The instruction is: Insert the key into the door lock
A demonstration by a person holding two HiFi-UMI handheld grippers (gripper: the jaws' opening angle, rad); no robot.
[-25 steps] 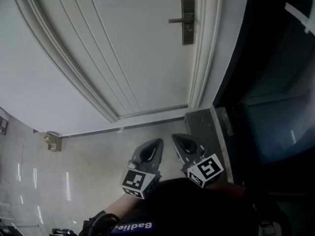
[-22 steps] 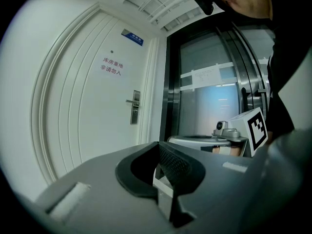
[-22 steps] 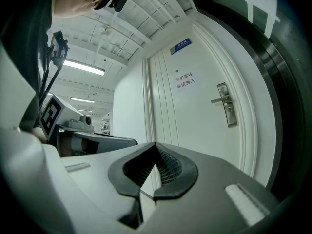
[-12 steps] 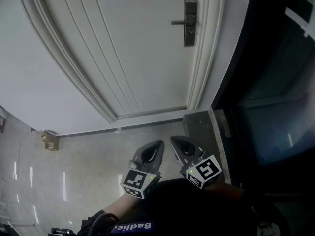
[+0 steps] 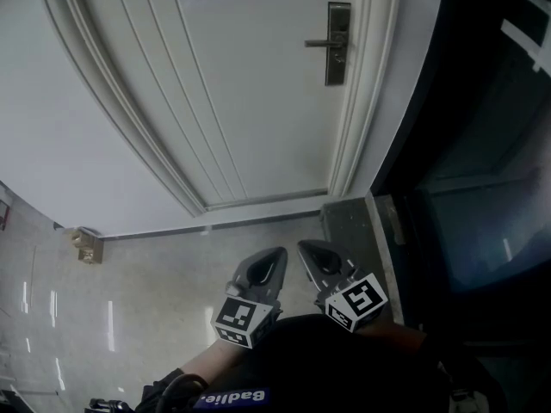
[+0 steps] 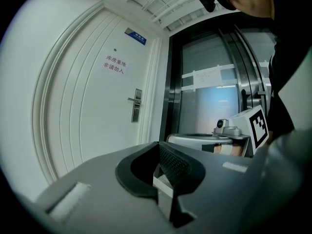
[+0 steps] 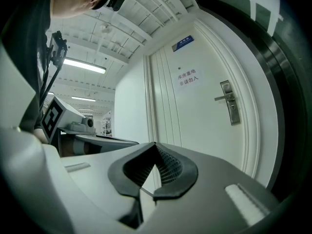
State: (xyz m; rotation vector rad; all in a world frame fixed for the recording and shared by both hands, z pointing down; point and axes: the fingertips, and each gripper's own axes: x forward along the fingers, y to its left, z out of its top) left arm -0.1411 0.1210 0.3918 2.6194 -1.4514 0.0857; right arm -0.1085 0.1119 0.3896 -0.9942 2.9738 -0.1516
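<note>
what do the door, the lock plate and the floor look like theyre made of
Door: likely painted wood or board, matte white, with moulded raised panel lines. Lock plate: metal, brushed grey look, with a dull sheen along it and its lever. Floor: polished stone or tile, probably; glossy, since it mirrors streaks of light.

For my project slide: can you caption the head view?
Left gripper and right gripper, both shut, held side by side before a closed white door with a lever handle.
</note>
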